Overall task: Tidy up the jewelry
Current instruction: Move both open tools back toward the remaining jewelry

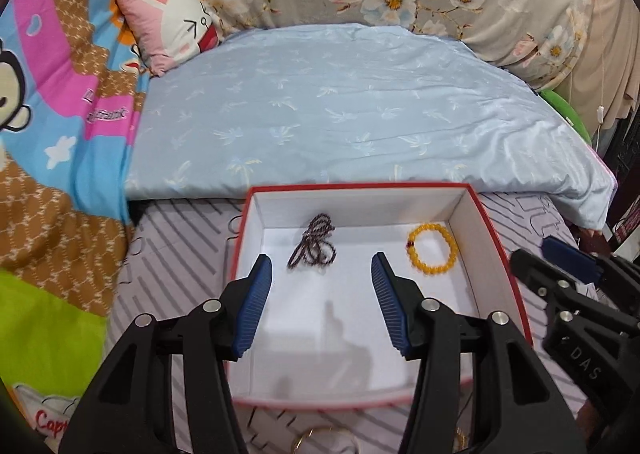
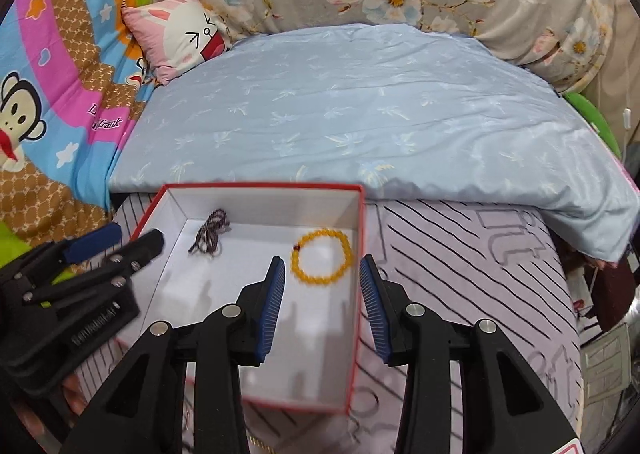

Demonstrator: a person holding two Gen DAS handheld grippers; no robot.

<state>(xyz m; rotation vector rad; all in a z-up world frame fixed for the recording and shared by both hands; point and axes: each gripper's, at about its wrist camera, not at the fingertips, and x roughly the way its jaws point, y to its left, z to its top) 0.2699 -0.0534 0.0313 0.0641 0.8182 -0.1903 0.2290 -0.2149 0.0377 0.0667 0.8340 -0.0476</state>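
A red-rimmed white box (image 1: 498,254) (image 2: 358,294) sits on the striped purple bedsheet. Inside lie a dark beaded necklace (image 1: 312,244) (image 2: 210,238) at the far left and a yellow bead bracelet (image 1: 433,250) (image 2: 322,256) at the far right. My left gripper (image 1: 322,266) hovers open above the box, nothing between its blue pads. My right gripper (image 2: 322,268) also hovers open, just short of the yellow bracelet, empty. In the left wrist view the right gripper (image 1: 552,254) shows at the right edge; in the right wrist view the left gripper (image 2: 120,242) shows at the left.
A gold ring-shaped piece (image 1: 320,440) lies on the sheet near the box's front edge, and a thin gold chain (image 2: 260,444) lies beneath the right gripper. A folded pale blue quilt (image 1: 360,106) lies behind the box, with a pink pillow (image 1: 172,26) and cartoon blanket (image 1: 52,114) at left.
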